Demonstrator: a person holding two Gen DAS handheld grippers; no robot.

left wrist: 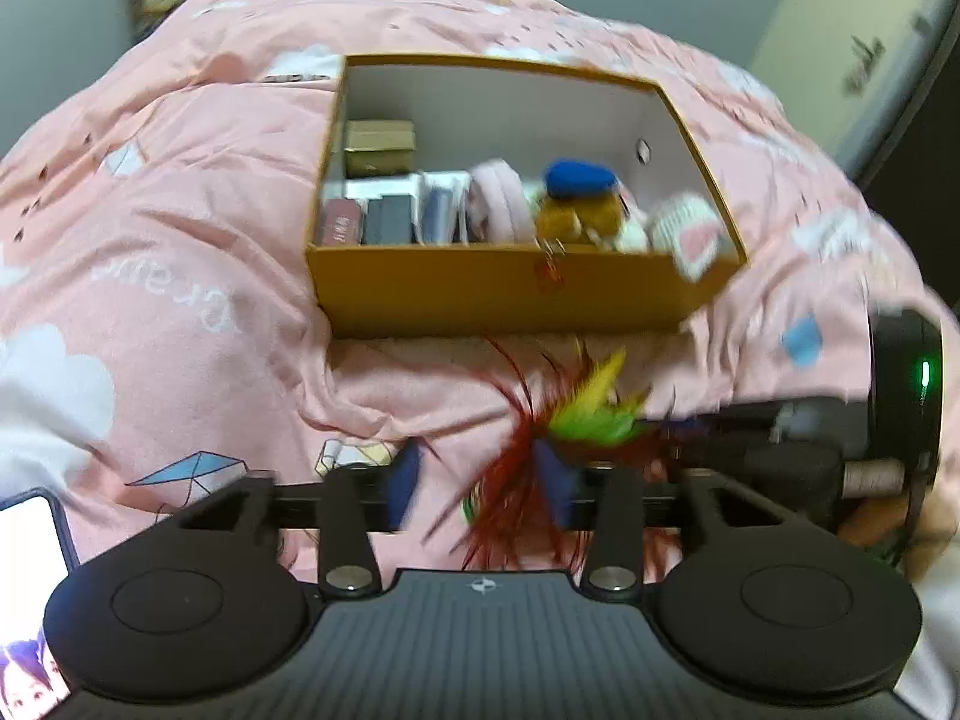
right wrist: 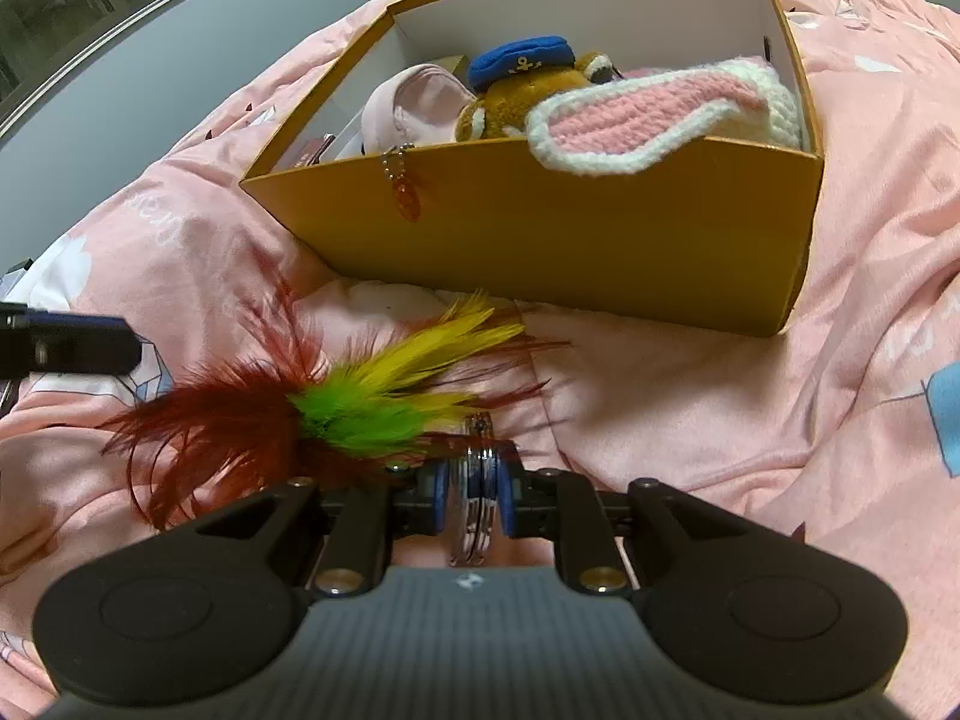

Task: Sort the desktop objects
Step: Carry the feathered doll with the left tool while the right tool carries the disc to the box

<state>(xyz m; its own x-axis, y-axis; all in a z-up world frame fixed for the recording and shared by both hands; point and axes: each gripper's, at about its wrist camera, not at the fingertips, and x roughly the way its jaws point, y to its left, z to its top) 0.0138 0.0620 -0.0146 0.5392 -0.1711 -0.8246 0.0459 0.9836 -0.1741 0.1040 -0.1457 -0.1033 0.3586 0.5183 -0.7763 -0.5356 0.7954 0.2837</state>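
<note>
Right gripper is pinched tight on the metal rings of the feather toy, red and green-yellow plumes fanning off to its left. Straight ahead sits the orange box, with a plush bear and a knitted pink-and-white ear draped over the near wall.

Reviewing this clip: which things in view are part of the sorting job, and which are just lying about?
Part of the job:
- feather toy, its metal ring clamped in the right gripper
- orange box, already holding the plush bear and knitted piece
- left gripper, jaws apart

Lying about:
- pink bedding
- phone
</note>
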